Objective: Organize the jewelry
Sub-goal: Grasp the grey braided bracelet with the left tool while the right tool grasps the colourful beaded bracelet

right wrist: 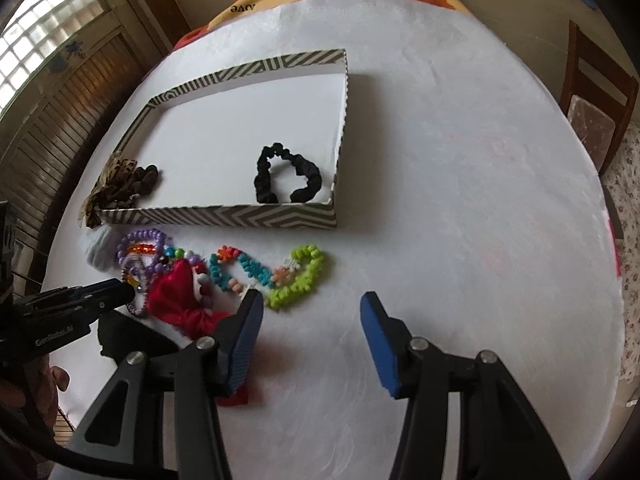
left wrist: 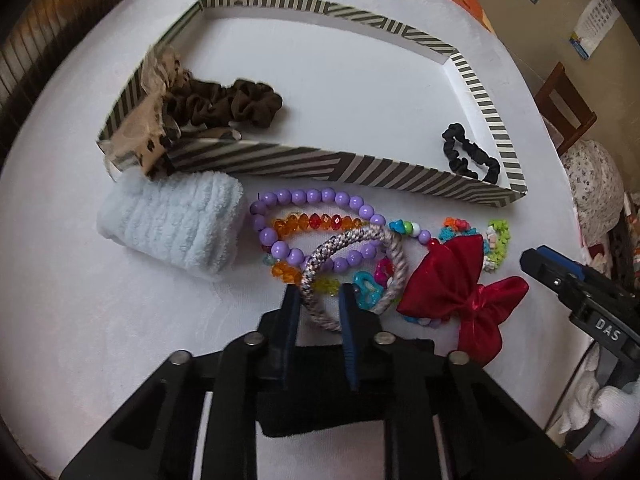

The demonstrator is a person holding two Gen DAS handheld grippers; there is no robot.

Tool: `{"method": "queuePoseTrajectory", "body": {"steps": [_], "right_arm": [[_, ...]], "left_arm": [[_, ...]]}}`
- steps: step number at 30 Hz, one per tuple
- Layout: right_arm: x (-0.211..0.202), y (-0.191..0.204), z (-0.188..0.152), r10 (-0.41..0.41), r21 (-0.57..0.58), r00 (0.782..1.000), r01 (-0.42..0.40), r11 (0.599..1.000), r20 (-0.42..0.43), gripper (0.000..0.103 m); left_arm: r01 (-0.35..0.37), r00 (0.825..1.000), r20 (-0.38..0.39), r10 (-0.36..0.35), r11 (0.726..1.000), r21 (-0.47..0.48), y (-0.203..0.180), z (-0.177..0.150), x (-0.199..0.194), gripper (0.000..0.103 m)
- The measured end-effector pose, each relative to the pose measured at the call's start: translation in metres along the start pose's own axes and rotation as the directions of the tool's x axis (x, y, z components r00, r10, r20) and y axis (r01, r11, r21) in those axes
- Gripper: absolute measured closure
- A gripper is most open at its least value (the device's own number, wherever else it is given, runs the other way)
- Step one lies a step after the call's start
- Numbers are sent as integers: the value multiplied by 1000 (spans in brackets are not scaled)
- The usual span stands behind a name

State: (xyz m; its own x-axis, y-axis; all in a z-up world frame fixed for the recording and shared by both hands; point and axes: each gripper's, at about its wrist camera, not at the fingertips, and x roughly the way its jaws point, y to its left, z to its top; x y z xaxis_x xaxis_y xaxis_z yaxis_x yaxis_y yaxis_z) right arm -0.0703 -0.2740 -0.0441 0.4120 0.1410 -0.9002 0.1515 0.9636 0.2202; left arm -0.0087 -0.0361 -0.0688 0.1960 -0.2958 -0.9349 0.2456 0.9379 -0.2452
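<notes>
Your left tool (left wrist: 320, 306) pinches the woven bracelet (left wrist: 352, 268) atop the bead pile on the desk (left wrist: 120, 320), just before the striped tray (left wrist: 280, 156). It's light, springy; grip its rim. Your right tool (right wrist: 312, 336) hangs open, empty.

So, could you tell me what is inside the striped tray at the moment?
The striped tray holds a black scrunchie near its right end and a brown scrunchie at its left end. A leopard-print bow drapes over the left corner, hiding whatever lies beneath.
</notes>
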Motion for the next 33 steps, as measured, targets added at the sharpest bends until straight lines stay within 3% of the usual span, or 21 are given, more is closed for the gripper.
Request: {"method": "queuePoseTrajectory", "body": {"steps": [4, 8, 14, 25, 33], "right_arm": [[14, 1, 7, 8, -18, 1000, -8, 1000, -5, 52], [28, 3, 10, 34, -27, 999, -34, 999, -27, 79], [25, 6, 10, 31, -58, 1000, -31, 998, -2, 97], [-47, 21, 24, 116, -80, 986, -107, 991, 116, 97], [-90, 36, 50, 106, -132, 972, -80, 988, 207, 97]], "left_arm": [[10, 1000, 4, -10, 1000, -15, 5, 0, 1, 102], [35, 999, 12, -34, 999, -36, 10, -1, -5, 103], [51, 998, 30, -50, 998, -21, 6, -4, -30, 103], [27, 992, 125, -31, 999, 35, -9, 13, -71, 103], [-33, 980, 196, 20, 997, 64, -11, 42, -86, 103]]}}
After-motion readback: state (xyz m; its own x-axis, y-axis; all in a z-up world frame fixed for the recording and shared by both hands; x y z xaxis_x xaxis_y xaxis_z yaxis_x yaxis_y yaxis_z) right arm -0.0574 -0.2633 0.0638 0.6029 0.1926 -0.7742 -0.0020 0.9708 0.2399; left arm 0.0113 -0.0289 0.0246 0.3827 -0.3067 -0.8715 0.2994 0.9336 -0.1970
